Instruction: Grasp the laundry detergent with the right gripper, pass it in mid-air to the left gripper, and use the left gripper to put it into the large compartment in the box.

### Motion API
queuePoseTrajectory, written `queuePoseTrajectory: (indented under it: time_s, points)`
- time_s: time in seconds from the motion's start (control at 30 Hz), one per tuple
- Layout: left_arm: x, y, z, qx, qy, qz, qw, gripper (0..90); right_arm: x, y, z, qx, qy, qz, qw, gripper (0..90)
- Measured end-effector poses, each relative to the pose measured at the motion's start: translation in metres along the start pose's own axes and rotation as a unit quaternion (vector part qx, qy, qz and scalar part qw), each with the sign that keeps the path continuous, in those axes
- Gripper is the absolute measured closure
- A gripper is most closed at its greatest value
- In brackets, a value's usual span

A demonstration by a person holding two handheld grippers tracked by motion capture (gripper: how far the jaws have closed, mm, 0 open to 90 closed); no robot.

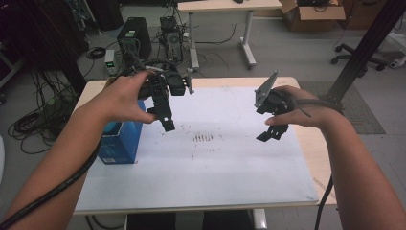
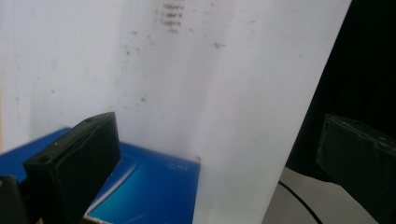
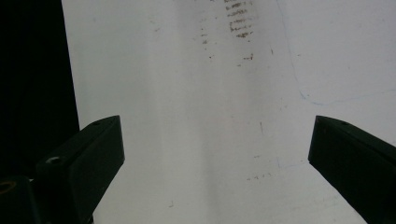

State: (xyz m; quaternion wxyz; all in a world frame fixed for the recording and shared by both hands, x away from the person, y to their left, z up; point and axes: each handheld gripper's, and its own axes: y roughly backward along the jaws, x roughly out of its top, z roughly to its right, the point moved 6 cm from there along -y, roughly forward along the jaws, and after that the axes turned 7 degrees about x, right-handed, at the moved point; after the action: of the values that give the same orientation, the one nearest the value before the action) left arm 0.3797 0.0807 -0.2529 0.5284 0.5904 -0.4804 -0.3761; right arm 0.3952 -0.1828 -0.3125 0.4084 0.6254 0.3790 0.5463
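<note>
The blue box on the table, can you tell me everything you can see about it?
The blue box looks like cardboard, deep blue with a lighter turquoise patch and small pale print on its face. It sits at the left edge of the white mat, partly overhanging the table's side. It looks closed and undamaged. The left gripper hovers just above and beside it with jaws wide open, nothing between them, and the person's left forearm crosses over its near corner. Nothing grips it.

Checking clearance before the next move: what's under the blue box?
The blue box sits on the white sheet at the table's left edge, under the open left gripper. Anything beneath its base is covered.
</note>
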Motion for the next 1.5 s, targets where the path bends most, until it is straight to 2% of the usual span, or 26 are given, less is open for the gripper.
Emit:
queuePoseTrajectory:
  time_s: [0.43, 0.8, 1.0, 1.27, 1.5]
  points:
    - [0.011, 0.003, 0.007, -0.001, -0.04, -0.003, 0.9992, 0.2, 0.007, -0.001, -0.005, 0.006, 0.01, -0.024, 0.9996, 3.6]
    - [0.007, -0.001, 0.01, -0.011, -0.07, -0.003, 0.9975, 0.2, 0.01, 0.002, -0.007, 0.007, 0.009, -0.046, 0.9989, 3.6]
    - [0.006, -0.002, 0.01, -0.017, -0.075, 0.005, 0.9971, 0.2, 0.01, 0.001, -0.007, 0.013, 0.009, -0.054, 0.9984, 3.7]
    - [0.005, -0.007, 0.012, -0.019, -0.075, -0.004, 0.997, 0.2, 0.011, 0.0, -0.002, 0.012, 0.011, -0.059, 0.9981, 3.7]
    - [0.006, -0.001, 0.009, -0.018, -0.076, -0.002, 0.9969, 0.2, 0.011, 0.003, -0.002, 0.011, 0.016, -0.057, 0.9982, 3.8]
